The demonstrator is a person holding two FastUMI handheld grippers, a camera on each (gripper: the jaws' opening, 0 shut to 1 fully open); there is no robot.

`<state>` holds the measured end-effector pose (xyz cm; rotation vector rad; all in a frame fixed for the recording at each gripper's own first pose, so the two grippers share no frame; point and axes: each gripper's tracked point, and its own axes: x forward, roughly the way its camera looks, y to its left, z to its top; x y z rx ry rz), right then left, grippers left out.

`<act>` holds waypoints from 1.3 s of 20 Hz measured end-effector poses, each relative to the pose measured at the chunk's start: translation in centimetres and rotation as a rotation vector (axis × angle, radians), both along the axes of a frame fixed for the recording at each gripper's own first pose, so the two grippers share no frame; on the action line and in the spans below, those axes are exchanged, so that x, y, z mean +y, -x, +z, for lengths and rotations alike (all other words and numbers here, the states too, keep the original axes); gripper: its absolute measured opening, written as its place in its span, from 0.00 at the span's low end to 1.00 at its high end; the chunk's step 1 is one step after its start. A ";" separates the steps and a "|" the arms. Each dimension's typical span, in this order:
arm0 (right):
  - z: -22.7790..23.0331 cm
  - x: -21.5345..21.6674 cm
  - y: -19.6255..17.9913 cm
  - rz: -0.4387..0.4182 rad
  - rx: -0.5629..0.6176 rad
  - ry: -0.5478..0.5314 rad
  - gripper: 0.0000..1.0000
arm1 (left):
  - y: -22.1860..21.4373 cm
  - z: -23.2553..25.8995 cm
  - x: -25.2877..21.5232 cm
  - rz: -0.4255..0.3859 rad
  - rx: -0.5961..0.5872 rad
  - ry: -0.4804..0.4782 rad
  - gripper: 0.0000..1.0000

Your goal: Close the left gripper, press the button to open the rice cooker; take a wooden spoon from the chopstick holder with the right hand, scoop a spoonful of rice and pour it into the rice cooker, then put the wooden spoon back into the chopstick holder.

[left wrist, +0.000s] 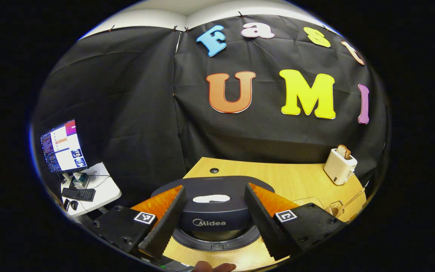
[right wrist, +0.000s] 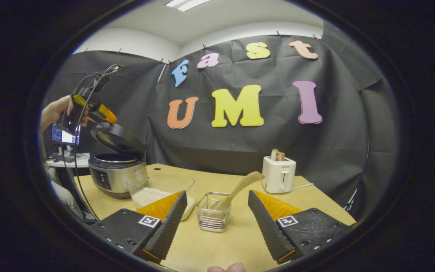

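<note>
The left gripper (left wrist: 213, 230) is gaping wide over the open rice cooker (right wrist: 117, 170), touching nothing. The right gripper (right wrist: 217, 230) is spreading wide before the chopstick holder (right wrist: 213, 217), the wooden spoon (right wrist: 238, 190) standing inside it with its bowl hard to make out.

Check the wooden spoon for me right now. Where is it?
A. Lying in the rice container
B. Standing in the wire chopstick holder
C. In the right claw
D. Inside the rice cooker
B: in the right gripper view the wooden spoon leans in the wire chopstick holder, ahead of the open right claw.
</note>
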<state>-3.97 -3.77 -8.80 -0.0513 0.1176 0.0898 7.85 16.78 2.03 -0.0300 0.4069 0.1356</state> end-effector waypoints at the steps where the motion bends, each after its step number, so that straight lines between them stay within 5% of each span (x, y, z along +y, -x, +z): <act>1: 0.1 0.0 0.3 0.001 -0.005 0.004 0.96 | 0.6 -0.8 -0.2 -0.001 0.005 0.002 0.99; 26: -1.8 0.8 1.0 0.007 0.037 0.025 0.96 | 3.8 -8.0 -1.1 0.030 -0.032 0.005 0.99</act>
